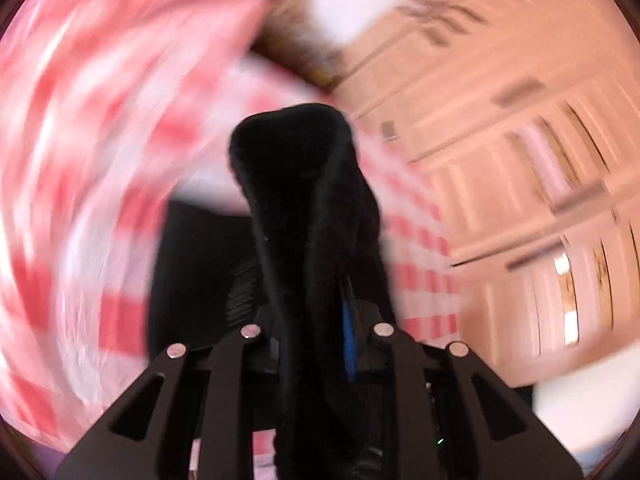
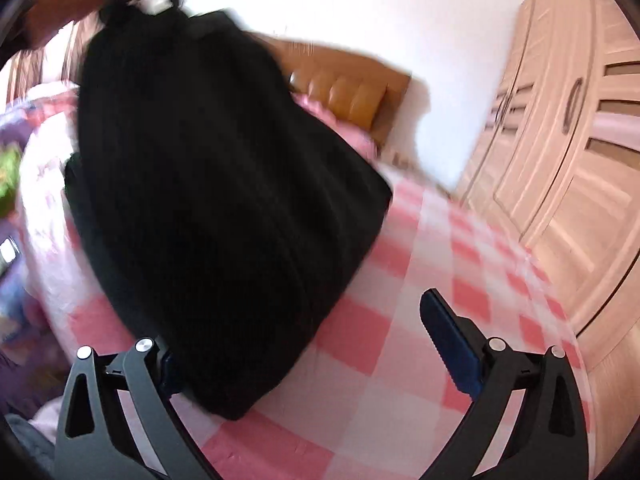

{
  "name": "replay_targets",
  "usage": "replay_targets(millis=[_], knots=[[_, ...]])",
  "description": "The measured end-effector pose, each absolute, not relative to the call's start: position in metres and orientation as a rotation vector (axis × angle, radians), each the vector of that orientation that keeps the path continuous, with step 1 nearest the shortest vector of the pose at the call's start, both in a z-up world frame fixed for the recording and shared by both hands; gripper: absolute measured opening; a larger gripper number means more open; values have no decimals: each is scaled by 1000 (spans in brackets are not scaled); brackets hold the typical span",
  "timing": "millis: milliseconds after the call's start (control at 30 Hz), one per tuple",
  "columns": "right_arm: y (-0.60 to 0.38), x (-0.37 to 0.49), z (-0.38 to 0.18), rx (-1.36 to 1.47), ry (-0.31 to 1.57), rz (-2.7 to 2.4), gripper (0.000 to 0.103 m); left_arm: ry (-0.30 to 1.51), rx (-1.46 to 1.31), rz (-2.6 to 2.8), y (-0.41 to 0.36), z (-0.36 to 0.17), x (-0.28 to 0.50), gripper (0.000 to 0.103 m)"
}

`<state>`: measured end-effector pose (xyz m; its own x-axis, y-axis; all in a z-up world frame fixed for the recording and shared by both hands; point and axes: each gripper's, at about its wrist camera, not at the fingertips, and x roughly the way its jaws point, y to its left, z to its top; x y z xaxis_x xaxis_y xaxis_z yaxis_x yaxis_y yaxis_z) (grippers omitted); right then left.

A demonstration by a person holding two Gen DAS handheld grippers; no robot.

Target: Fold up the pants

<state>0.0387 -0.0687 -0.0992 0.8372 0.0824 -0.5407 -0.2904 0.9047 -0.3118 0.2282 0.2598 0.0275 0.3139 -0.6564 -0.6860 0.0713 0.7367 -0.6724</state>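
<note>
Left tongs (image 1: 316,332) pinch the black knitted pants (image 2: 224,184), lifted mid-frame above the pink-checked bed (image 2: 400,360); right tongs (image 2: 316,356) stand spread, empty. With one grip, the fabric may slip or bunch unevenly.

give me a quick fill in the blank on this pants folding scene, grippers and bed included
1. The left gripper is shut on the ____ pants.
2. The right gripper has its fingers wide ____.
3. The bedsheet has a pink and white ____ pattern.
4. To the right of the bed stands a wooden ____.

Missing words: black; open; checked; wardrobe
</note>
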Motion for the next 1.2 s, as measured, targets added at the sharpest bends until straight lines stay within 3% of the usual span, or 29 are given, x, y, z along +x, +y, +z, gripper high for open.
replay_targets(millis=[67,100,200,300,367,467,633,800,867,1000,1200], knots=[[-73,37,-96,-381,539,213,97,1247,-662,-461,277,-42,226,23],[-75,38,-98,-380,554,216,97,1205,-728,-505,284,-56,223,23],[-79,37,-97,-353,566,243,97,1085,-817,-570,304,-55,211,23],[-83,25,-90,-294,586,363,97,1084,-678,-473,301,-34,203,43],[-94,9,-81,-225,562,497,97,1067,-596,-325,311,-11,189,79],[-116,5,-61,-77,530,624,97,920,-485,-185,306,38,153,80],[-136,65,-30,118,522,572,98,852,-205,-428,194,74,124,84],[-127,159,-25,259,658,662,98,904,48,-427,106,33,118,84],[-110,194,-31,232,730,660,98,967,57,-432,107,0,115,84],[-58,253,-67,12,916,541,98,871,-5,-462,125,-13,90,84],[-55,264,-57,16,913,472,97,870,-2,-472,127,-14,77,84]])
